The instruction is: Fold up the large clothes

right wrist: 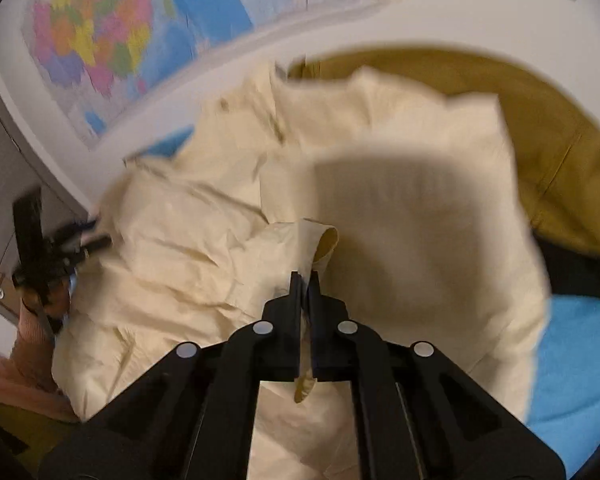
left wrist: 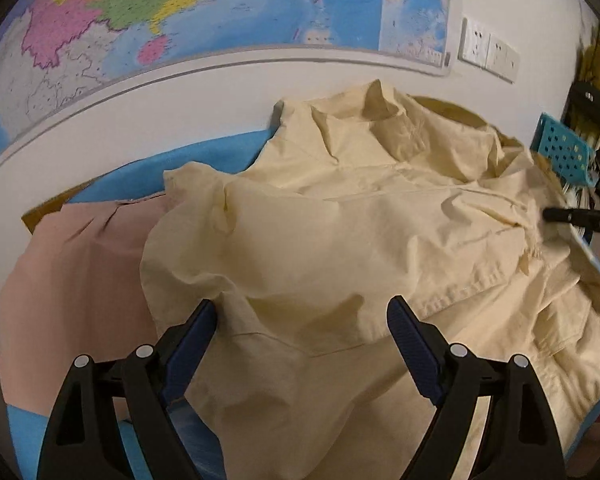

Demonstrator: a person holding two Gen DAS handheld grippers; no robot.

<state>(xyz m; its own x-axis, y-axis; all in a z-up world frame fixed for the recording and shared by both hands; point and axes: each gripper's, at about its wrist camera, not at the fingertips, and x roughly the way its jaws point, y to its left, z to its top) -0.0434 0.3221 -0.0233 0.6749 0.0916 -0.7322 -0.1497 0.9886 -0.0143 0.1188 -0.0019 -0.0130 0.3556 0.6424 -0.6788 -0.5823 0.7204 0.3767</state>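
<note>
Across the middle of both views, spread in loose rumples over a bright blue cloth-covered desk [left wrist: 220,148]: a large pale cream cotton jacket [left wrist: 340,240], lapping over a dusty pink folded garment [left wrist: 80,264] at lower left of the left wrist view and against a mustard-yellow garment [right wrist: 540,128] at upper right of the right wrist view. At bottom centre of the left wrist view, left hand-held gripper [left wrist: 302,320] spread wide, blue pads apart, nothing between them, poised just above the jacket's near edge. At bottom centre of the right wrist view, right hand-held gripper [right wrist: 305,280] pinched tight on a thin fold of the cream fabric, with a curled edge rising just beyond the tips and a scrap poking out behind them. Judged from the creases and drape: soft, light, limp cloth, unlikely to slip, apt to sag and bunch when lifted from one point only. Best taken by a stitched hem or seam, such as the straight hem running across centre right of the left wrist view, with both grips well apart to keep the panel taut. Behind, high in both views, a colourful wall map [left wrist: 180,8].
</note>
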